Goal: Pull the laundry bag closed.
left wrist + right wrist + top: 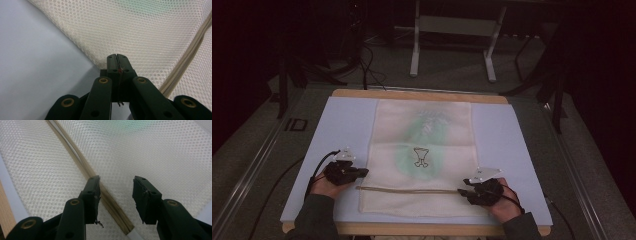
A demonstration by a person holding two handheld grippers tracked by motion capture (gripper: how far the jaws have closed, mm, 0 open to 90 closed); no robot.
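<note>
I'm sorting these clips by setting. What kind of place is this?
Probably a lab or workshop set up for recording, not a home: a work table under a pale mat, loose cables across a grey carpet, and the metal legs of another table behind.

A cream mesh bag (422, 155) lies flat on the pale blue surface (347, 125), long side running away from the person, near edge close to the front. Fine honeycomb netting, and something green shows faintly through its middle. A small dark outline figure (421, 157) sits at the centre. A tan zipper (407, 189) crosses the near part from side to side, lying straight; up close it's a beige band (100, 187).
</note>
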